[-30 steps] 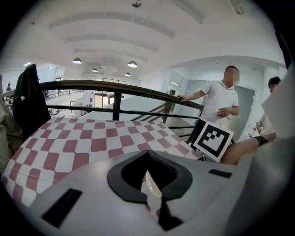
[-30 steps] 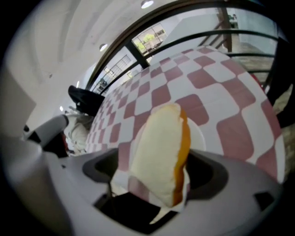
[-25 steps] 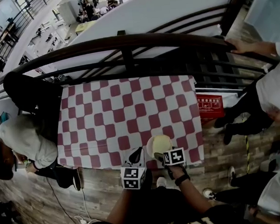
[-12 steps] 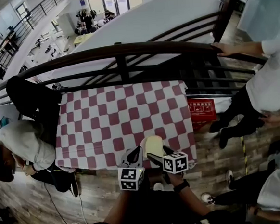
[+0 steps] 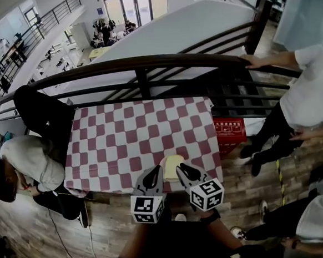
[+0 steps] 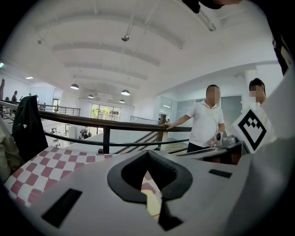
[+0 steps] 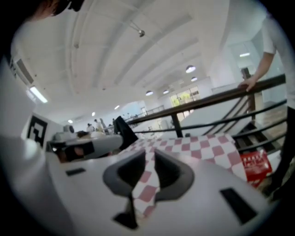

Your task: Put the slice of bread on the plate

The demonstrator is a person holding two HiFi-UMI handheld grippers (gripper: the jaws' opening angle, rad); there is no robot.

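A: How are the jaws of the left gripper?
B: Pressed together, with nothing between them.
A: Where's the plate?
B: On the checkered table, just ahead of both grippers, between their tips. The paler patch on it looks like the slice of bread.
A: And the right gripper?
B: Its jaws are closing, a narrow gap between them, holding nothing.
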